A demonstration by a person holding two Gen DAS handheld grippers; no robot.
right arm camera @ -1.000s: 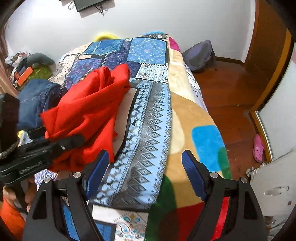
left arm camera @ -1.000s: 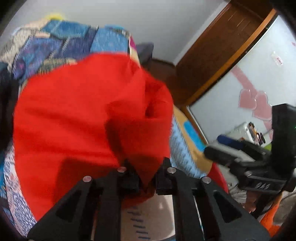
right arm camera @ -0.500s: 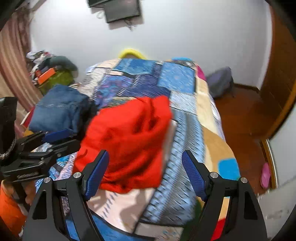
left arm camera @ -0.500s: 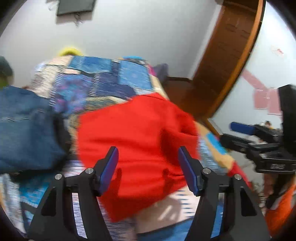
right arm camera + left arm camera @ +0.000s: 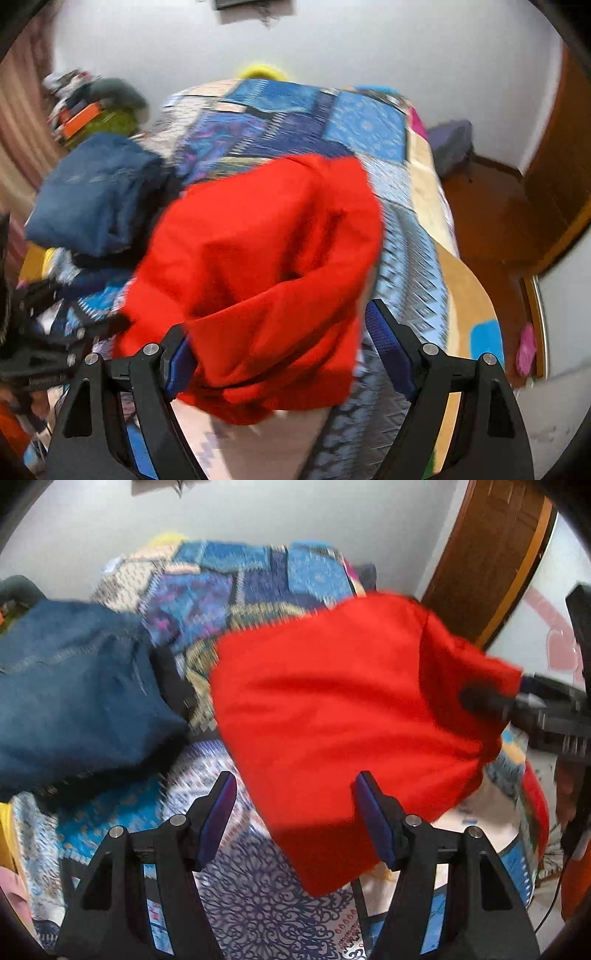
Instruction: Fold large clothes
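Note:
A red garment (image 5: 343, 716) lies bunched and partly folded on the patchwork bedspread (image 5: 255, 587). It also shows in the right wrist view (image 5: 266, 273). My left gripper (image 5: 295, 812) is open and empty, its jaws just short of the garment's near left edge. My right gripper (image 5: 280, 347) is open, jaws spread either side of the garment's near edge, and grips nothing. The right gripper's tip shows at the garment's right side in the left wrist view (image 5: 491, 701).
A pile of folded blue jeans (image 5: 70, 694) sits on the bed to the left of the garment, also in the right wrist view (image 5: 96, 195). A wooden door (image 5: 491, 554) and floor (image 5: 491, 221) lie to the right of the bed. Clutter (image 5: 92, 107) stands by the far left wall.
My left gripper let go of the red garment and opened. The garment dropped onto the bed. Both grippers rose and pulled back, then the right one closed in on the garment.

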